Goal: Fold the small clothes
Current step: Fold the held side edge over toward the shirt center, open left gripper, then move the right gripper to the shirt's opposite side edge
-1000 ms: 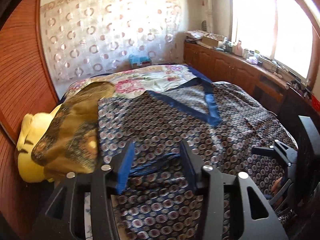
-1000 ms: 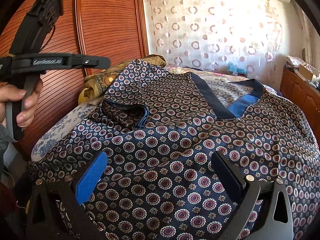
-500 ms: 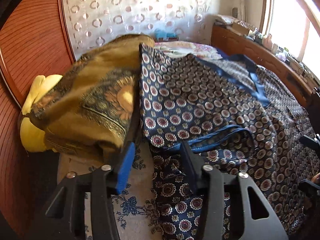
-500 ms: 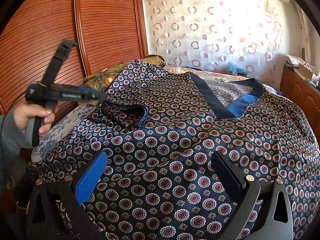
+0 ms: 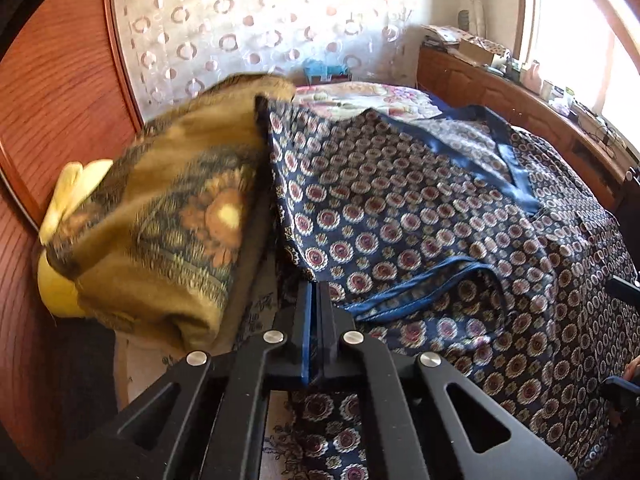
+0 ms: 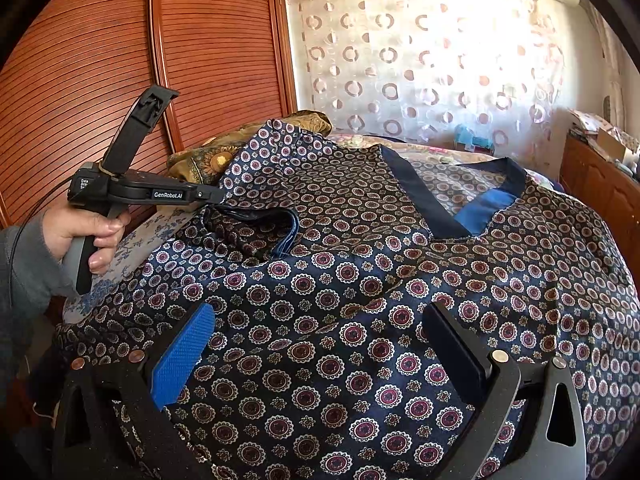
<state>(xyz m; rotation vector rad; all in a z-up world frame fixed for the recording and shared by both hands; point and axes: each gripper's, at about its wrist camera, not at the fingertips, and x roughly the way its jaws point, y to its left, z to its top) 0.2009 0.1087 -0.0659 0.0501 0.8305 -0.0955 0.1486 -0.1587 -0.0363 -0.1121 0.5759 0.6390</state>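
a navy medallion-print satin top (image 6: 360,280) lies spread across the bed. the left gripper (image 5: 314,300), its jaws just closed, pinches the sleeve hem at the bed's left edge; only the right view shows the right gripper (image 6: 320,344) spread wide above the cloth.

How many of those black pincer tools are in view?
2. The left gripper, held in a hand at the left, has just closed on a sleeve of the shirt; the right gripper hovers open over it. None seems hidden.
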